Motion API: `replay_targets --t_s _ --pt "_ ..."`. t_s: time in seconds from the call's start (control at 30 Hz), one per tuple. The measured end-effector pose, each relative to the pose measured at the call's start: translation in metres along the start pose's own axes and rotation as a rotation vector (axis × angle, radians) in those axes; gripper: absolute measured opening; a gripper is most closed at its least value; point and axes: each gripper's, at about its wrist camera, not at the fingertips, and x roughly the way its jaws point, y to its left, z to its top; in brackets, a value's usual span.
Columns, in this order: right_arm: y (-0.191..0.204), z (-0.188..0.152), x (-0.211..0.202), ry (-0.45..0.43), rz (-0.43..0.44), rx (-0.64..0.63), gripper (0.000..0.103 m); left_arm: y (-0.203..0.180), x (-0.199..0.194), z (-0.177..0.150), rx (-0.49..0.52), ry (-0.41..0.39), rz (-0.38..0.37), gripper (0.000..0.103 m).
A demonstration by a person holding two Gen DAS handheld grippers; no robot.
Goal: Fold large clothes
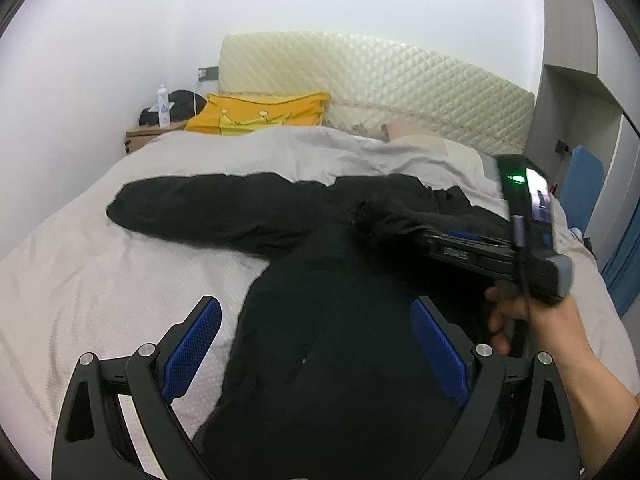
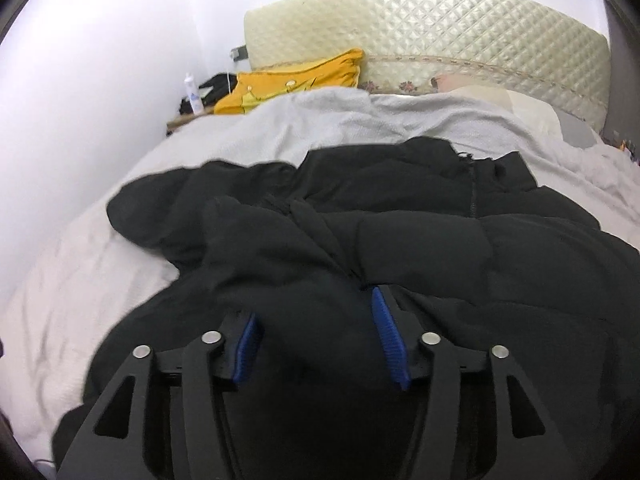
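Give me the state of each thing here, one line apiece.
Black jacket: spread on the bed, one sleeve folded across, the other out.
Left tongs: open, above the jacket.
Right tongs: partly open, jacket fabric between them.
Grey bedspread: wrinkled.

Bare bedsheet [image 1: 80,280] left of jacket [image 1: 320,320]

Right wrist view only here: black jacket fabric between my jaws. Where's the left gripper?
Observer: The left gripper hovers over the black jacket, above its lower body, while the right gripper reaches in from the right further up.
Operator: Holding anything?
Observer: No. Its jaws stand wide open and grip nothing.
Operator: Is the outstretched sleeve near it?
Observer: No. That sleeve lies flat on the bedspread, up and to its left, apart from it.
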Motion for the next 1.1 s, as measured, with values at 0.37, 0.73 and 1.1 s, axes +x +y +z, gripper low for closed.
replay_targets --t_s 0.37,0.73,1.1 --pt "-0.033 0.031 -0.142 -0.198 -0.054 0.05 0.072 -0.046 -0.061 0.044 0.093 -0.043 -0.023 0.096" --pt "-0.051 0.009 -0.27 -0.313 -0.171 0.076 0.072 -0.096 -0.114 0.061 0.12 -0.074 -0.079 0.096" --pt "-0.059 -0.051 -0.316 -0.328 -0.16 0.12 0.074 -0.114 -0.142 0.047 0.142 -0.101 -0.082 0.096"
